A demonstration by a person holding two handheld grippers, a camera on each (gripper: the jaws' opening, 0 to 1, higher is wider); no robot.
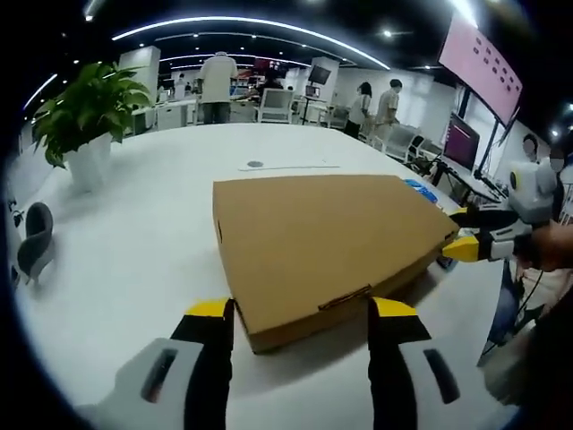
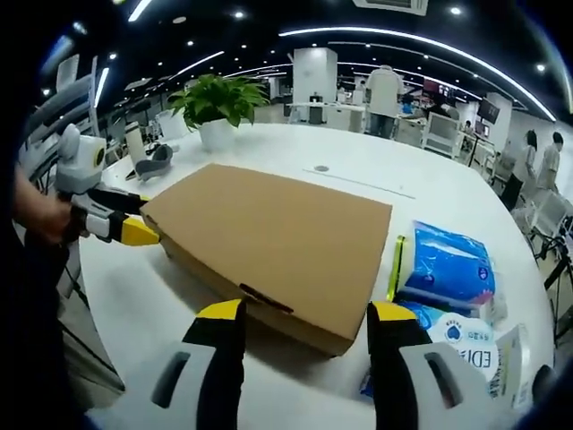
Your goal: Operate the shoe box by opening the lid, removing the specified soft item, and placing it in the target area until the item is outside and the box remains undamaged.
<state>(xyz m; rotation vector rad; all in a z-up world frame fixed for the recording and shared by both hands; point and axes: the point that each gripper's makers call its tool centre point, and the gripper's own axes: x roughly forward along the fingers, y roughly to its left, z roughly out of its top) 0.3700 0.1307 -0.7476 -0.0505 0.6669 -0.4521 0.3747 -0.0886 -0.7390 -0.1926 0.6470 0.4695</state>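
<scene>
Cardboard shoe box [image 1: 327, 246], flat, matte, lid closed, is flanked on the smooth white surface [image 1: 134, 233] by the left hand-held gripper [image 1: 303, 313] and right hand-held gripper [image 2: 304, 315], both spread wide, nothing held.

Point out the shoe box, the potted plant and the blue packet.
shoe box [image 1: 322, 242]: left gripper view, middle of closed lid.
potted plant [image 2: 218, 100]: right gripper view, its leaves.
blue packet [image 2: 446, 262]: right gripper view, middle of the wrapper.
</scene>
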